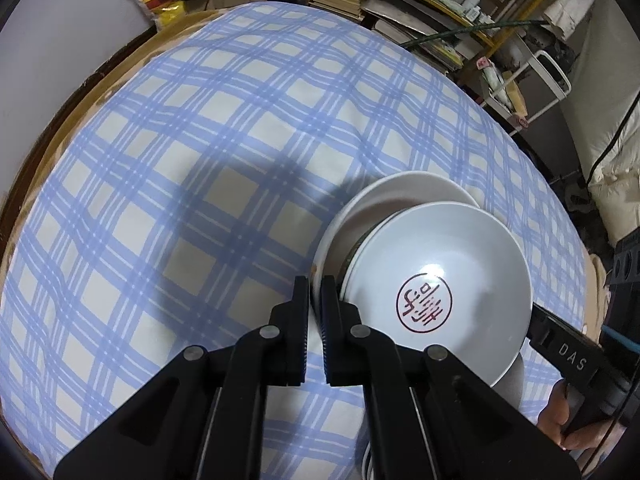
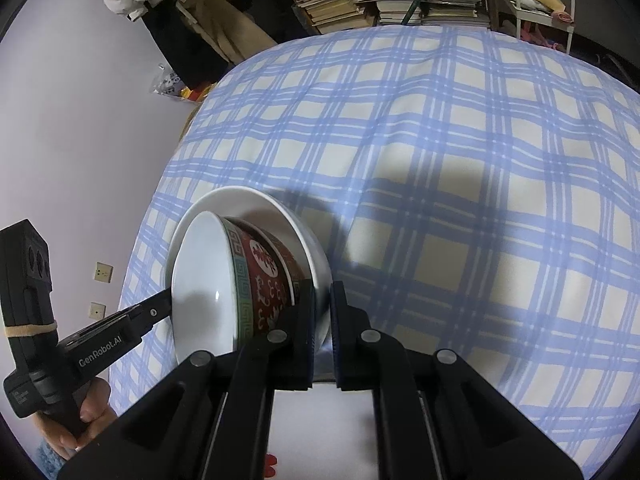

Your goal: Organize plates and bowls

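Lilac wall (image 2: 80,128), cluttered bookshelves (image 1: 440,4), possibly a fridge (image 1: 600,92)

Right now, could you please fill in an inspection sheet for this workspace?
Surface: blue plaid cloth, mostly bare.
Job's things: red patterned bowl nested in a white plate, tilted.
Clutter: nothing seen on the cloth.
Grippers: left gripper and right gripper each shut on the plate's rim, on opposite sides.
Cables: black cable along the cushion.
Surroundings: shelves of stacked books, lilac wall.
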The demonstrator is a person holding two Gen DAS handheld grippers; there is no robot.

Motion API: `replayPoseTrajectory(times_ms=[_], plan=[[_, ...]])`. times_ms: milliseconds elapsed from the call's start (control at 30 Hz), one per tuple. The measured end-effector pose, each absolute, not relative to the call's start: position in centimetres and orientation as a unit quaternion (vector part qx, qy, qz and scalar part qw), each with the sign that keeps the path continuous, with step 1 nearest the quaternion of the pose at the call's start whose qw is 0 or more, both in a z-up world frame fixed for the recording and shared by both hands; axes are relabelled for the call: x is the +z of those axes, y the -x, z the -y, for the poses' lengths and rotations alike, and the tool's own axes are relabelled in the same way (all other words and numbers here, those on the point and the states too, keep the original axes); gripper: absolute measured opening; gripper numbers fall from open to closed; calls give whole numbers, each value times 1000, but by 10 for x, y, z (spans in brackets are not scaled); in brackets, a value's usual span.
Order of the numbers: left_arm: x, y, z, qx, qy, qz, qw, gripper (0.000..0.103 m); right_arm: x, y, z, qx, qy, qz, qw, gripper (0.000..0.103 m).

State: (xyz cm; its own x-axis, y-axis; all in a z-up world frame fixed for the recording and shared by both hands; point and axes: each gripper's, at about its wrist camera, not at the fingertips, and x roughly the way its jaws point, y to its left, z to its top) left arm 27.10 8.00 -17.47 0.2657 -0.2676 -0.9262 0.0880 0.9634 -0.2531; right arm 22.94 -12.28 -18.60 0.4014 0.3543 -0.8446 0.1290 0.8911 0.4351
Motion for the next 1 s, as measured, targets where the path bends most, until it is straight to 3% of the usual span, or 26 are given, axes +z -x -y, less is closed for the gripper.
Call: replayPoseTrajectory(times_ms=[200,333,433,567,1000], plan=[[-176,-272,-86,-103,81,-603,787,18,-185,-231,124,76,-215,-549,804,10],[-176,-273,-84,-101,78,-604,787,18,-186,-234,124,82,-208,-553,802,10],[-175,-274,-84,-103,77,-603,787,16,-186,-235,124,87,-200,-557,801,10],[-174,-272,-77,-115,62,-597,791,4,-184,-236,121,91,-186,-558,803,10],[-172,-277,-84,-100,101,-601,786,3,-173,-247,112,77,-165,-566,804,10]])
